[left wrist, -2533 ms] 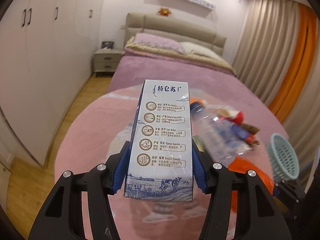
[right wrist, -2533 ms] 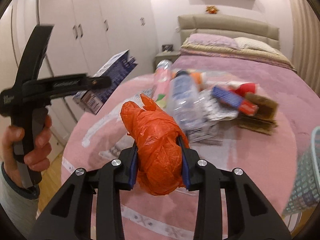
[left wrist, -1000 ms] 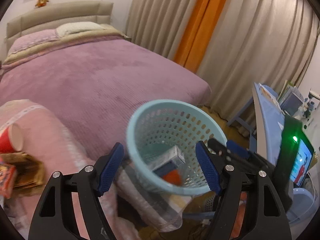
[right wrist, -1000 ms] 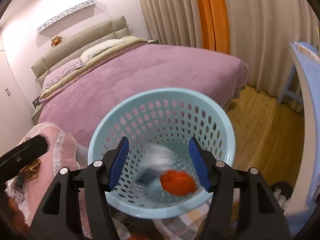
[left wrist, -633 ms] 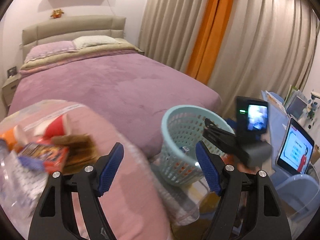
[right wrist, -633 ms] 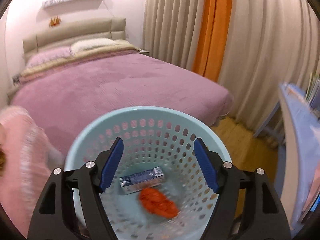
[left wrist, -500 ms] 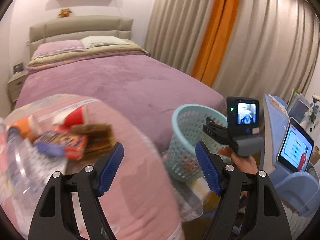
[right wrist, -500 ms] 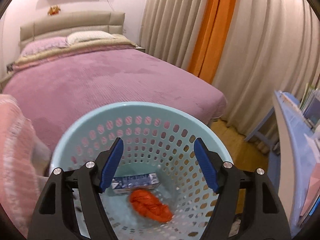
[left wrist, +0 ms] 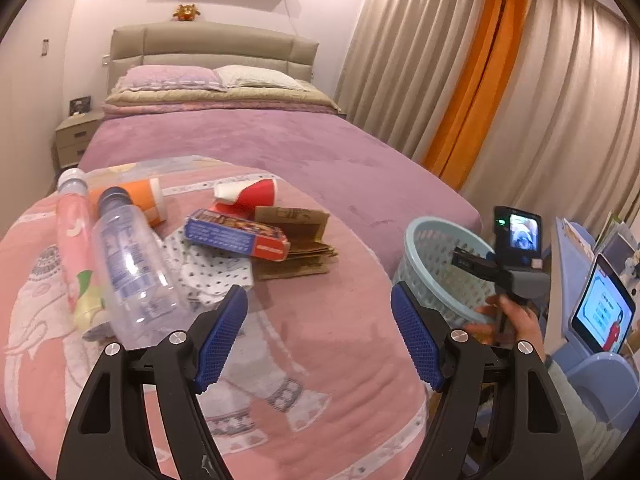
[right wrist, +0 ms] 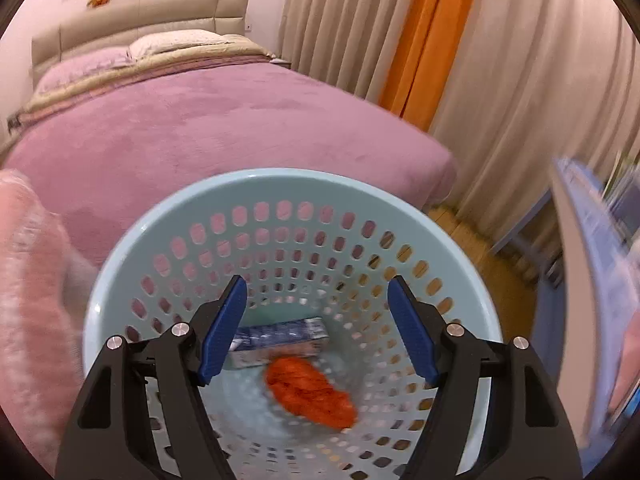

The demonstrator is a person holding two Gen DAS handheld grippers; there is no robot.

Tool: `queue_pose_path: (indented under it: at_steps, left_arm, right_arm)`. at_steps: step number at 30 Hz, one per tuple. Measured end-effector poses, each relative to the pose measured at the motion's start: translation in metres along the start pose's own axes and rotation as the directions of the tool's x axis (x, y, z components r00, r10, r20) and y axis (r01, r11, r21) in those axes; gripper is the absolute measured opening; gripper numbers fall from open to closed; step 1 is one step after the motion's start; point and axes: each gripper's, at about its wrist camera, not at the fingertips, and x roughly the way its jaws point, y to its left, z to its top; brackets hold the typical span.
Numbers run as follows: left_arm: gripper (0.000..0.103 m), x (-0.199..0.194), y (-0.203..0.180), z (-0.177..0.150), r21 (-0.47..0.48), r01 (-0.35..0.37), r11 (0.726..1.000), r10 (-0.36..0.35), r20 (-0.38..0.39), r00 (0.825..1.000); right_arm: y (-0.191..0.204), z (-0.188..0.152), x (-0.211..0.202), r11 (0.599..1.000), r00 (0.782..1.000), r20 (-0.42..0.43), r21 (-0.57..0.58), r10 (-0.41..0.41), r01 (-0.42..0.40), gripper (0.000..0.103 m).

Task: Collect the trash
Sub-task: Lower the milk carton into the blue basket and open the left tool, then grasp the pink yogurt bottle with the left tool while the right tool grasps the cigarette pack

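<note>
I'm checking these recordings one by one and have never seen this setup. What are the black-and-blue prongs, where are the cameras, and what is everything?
No robot here: a person holds a handheld claw in each hand, each carrying a camera looking along its fingers. The left claw is open and empty above a pink blanket with trash: a clear bottle, a flat box, cardboard and a red cup. The right claw, also open, hangs over a blue basket holding a milk carton and an orange bag.

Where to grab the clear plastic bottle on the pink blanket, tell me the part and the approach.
Grip the clear plastic bottle across its mid-body, coming from above with the open left gripper. It lies on its side, cap away, so the fingers should straddle its round width, clear of the pink bottle alongside.
</note>
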Motion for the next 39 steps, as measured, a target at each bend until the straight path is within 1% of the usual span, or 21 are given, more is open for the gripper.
queue_pose_path:
  at_steps: [5, 6, 8, 12, 14, 18, 20, 23, 25, 26, 28, 29, 31, 32, 34, 35, 36, 37, 38, 39]
  left_arm:
    - [0.073, 0.000, 0.016, -0.006, -0.040, 0.000, 0.999, 0.000, 0.000, 1.000]
    - [0.073, 0.000, 0.020, -0.008, -0.047, -0.001, 0.999, 0.001, -0.001, 1.000]
    - [0.073, 0.000, 0.027, -0.012, -0.062, -0.010, 0.998, 0.009, -0.008, 1.000]
    - [0.073, -0.004, 0.039, -0.023, -0.077, -0.019, 0.997, 0.018, -0.018, 1.000]
    - [0.073, -0.008, 0.044, -0.028, -0.082, -0.026, 0.996, 0.025, -0.019, 1.000]
    - [0.073, -0.016, 0.054, -0.035, -0.092, -0.041, 0.995, 0.040, -0.015, 0.999]
    - [0.073, -0.019, 0.059, -0.036, -0.096, -0.049, 0.994, 0.048, -0.012, 0.999]
    - [0.073, -0.024, 0.065, -0.037, -0.105, -0.056, 0.993, 0.056, -0.002, 0.998]
    - [0.073, -0.027, 0.068, -0.038, -0.110, -0.066, 0.992, 0.067, 0.004, 0.998]
    - [0.073, -0.028, 0.071, -0.036, -0.118, -0.077, 0.990, 0.078, 0.006, 0.997]
    - [0.073, -0.029, 0.077, -0.034, -0.135, -0.094, 0.986, 0.096, 0.011, 0.995]
    - [0.073, -0.032, 0.081, -0.031, -0.152, -0.101, 0.983, 0.105, 0.019, 0.994]
    - [0.073, -0.036, 0.088, -0.027, -0.175, -0.110, 0.978, 0.116, 0.026, 0.993]
    - [0.073, -0.039, 0.092, -0.024, -0.191, -0.115, 0.975, 0.123, 0.032, 0.992]
    - [0.074, -0.044, 0.101, -0.018, -0.216, -0.127, 0.968, 0.139, 0.043, 0.989]
    - [0.077, -0.047, 0.108, -0.014, -0.229, -0.145, 0.963, 0.159, 0.047, 0.986]
    - [0.077, -0.049, 0.113, -0.009, -0.238, -0.168, 0.956, 0.185, 0.047, 0.982]
    - [0.077, -0.050, 0.119, -0.004, -0.247, -0.194, 0.949, 0.211, 0.041, 0.977]
    - [0.077, -0.050, 0.126, 0.002, -0.259, -0.229, 0.938, 0.244, 0.029, 0.969]
    - [0.077, -0.049, 0.134, 0.008, -0.270, -0.253, 0.929, 0.267, 0.017, 0.964]
  right_arm:
    - [0.006, -0.020, -0.025, 0.998, 0.998, 0.000, 0.018, 0.059, -0.059, 0.069]
    - [0.011, -0.024, -0.026, 0.997, 0.997, -0.004, 0.009, 0.072, -0.072, 0.069]
    - [0.018, -0.030, -0.024, 0.998, 0.998, -0.031, -0.001, 0.055, -0.055, 0.069]
    - [0.018, -0.031, -0.023, 0.993, 0.991, -0.053, 0.020, 0.121, -0.120, 0.069]
    - [0.018, -0.031, -0.023, 0.992, 0.991, -0.061, 0.030, 0.121, -0.119, 0.069]
    - [0.025, -0.031, -0.049, 0.998, 0.997, 0.056, -0.032, 0.056, -0.055, 0.069]
    - [0.027, -0.030, -0.057, 0.997, 0.994, 0.085, -0.044, 0.070, -0.066, 0.069]
    - [0.027, -0.030, -0.065, 0.995, 0.991, 0.090, -0.036, 0.094, -0.091, 0.069]
    - [0.030, -0.031, -0.078, 0.989, 0.985, 0.097, -0.042, 0.146, -0.142, 0.069]
    - [0.034, -0.031, -0.090, 0.979, 0.974, 0.105, -0.053, 0.203, -0.198, 0.069]
    - [0.044, -0.032, -0.109, 0.960, 0.953, 0.127, -0.080, 0.275, -0.267, 0.069]
    - [0.054, -0.032, -0.125, 0.942, 0.933, 0.145, -0.116, 0.330, -0.315, 0.069]
    - [0.068, -0.031, -0.146, 0.914, 0.902, 0.168, -0.166, 0.397, -0.371, 0.069]
    - [0.075, -0.030, -0.156, 0.894, 0.883, 0.173, -0.191, 0.437, -0.405, 0.069]
    - [0.092, -0.028, -0.175, 0.832, 0.826, 0.160, -0.247, 0.541, -0.497, 0.069]
    - [0.101, -0.028, -0.182, 0.805, 0.802, 0.149, -0.265, 0.578, -0.531, 0.069]
    - [0.111, -0.028, -0.189, 0.775, 0.776, 0.138, -0.285, 0.616, -0.564, 0.069]
    - [0.120, -0.027, -0.195, 0.754, 0.758, 0.132, -0.300, 0.639, -0.584, 0.069]
    - [0.129, -0.026, -0.199, 0.745, 0.751, 0.132, -0.315, 0.647, -0.588, 0.069]
    - [0.134, -0.024, -0.201, 0.747, 0.753, 0.136, -0.324, 0.644, -0.580, 0.069]
